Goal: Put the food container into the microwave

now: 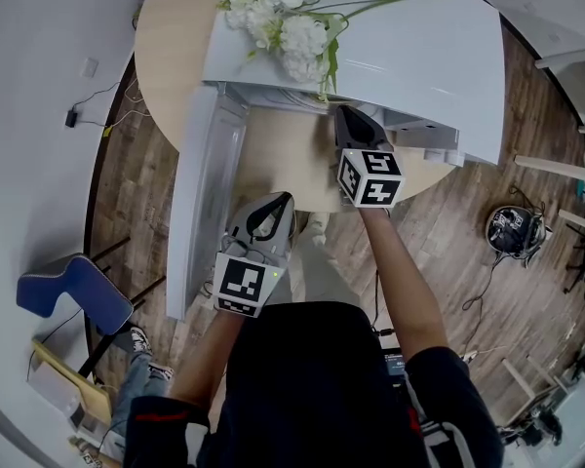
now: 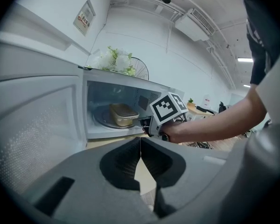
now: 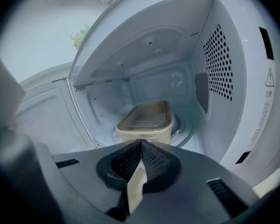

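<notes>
The white microwave [image 1: 400,47] stands on a round table with its door [image 1: 200,203] swung wide to the left. A beige food container [image 3: 147,120] with a clear lid rests on the turntable inside, also seen in the left gripper view as the container [image 2: 122,114]. My right gripper [image 3: 141,141] is at the mouth of the cavity, just short of the container, shut with nothing between its jaws. In the head view the right gripper [image 1: 349,115] reaches under the microwave's top. My left gripper [image 2: 140,139] hangs back in front of the door, shut and empty; in the head view this left gripper [image 1: 278,201] is nearer the body.
White flowers [image 1: 283,13] lie on top of the microwave. The open door [image 2: 37,120] fills the left side beside my left gripper. The perforated cavity wall [image 3: 219,64] is close on the right. A blue chair [image 1: 73,286] and floor cables lie to the left.
</notes>
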